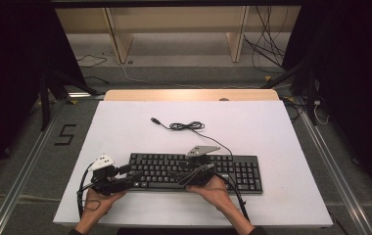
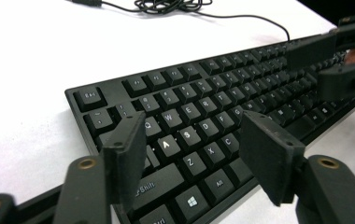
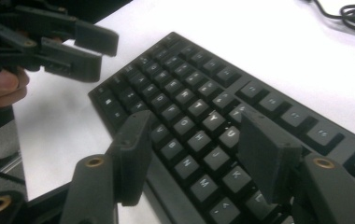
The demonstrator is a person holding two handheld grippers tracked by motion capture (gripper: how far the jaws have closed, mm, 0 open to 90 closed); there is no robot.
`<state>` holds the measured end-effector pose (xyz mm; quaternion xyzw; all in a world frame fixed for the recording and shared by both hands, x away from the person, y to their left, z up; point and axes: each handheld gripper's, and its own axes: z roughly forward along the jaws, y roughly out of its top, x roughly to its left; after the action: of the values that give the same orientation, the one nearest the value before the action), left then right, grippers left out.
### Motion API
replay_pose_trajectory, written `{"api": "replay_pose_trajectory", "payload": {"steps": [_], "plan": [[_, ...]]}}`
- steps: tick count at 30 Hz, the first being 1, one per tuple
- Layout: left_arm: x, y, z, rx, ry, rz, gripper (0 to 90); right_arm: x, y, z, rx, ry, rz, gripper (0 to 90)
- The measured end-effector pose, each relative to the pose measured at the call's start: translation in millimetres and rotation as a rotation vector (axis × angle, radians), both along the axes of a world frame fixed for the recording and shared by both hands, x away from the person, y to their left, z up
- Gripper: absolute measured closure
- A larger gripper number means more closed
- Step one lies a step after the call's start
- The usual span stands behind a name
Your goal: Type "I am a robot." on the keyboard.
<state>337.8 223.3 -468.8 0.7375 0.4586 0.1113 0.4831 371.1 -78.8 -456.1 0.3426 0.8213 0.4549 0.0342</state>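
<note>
Two hands at the near edge, each holding one black two-jaw gripper. The left gripper [image 1: 125,177] hovers over the left end of the one black full-size keyboard [image 1: 243,171], jaws parted, nothing between them. The right gripper [image 1: 184,177] sits above the middle keys, jaws spread too, empty. The keyboard lies near the front of the white table [image 1: 272,127]; its one black cable [image 1: 186,126] coils behind.

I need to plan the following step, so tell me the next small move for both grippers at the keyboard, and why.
Probably draw both back from the keyboard. The left gripper and the right gripper stand open over the keys, fingers gripping nothing, and the keyboard lies flat on the table. That suggests it has been set down, so clearing away seems the sensible move.
</note>
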Motion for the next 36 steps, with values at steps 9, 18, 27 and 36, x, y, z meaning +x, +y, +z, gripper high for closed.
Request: {"api": "replay_pose_trajectory", "payload": {"steps": [9,18,27,36], "plan": [[-0.8,0.4,1.3,-0.013,-0.019,-0.008,35.4,-8.6,4.8,-1.0,-0.010,-0.012,0.046,59.5],[-2.2,-0.2,2.7,-0.035,-0.039,-0.025,33.1,-17.9,7.8,-6.0,-0.039,-0.014,0.078,80.5],[-4.1,-3.3,3.7,-0.052,-0.053,-0.055,30.8,-21.7,9.2,-10.3,-0.064,-0.007,0.085,89.9],[-6.5,-5.4,5.2,-0.068,-0.065,-0.082,28.8,-22.0,10.5,-17.6,-0.094,0.004,0.081,90.0]]}}
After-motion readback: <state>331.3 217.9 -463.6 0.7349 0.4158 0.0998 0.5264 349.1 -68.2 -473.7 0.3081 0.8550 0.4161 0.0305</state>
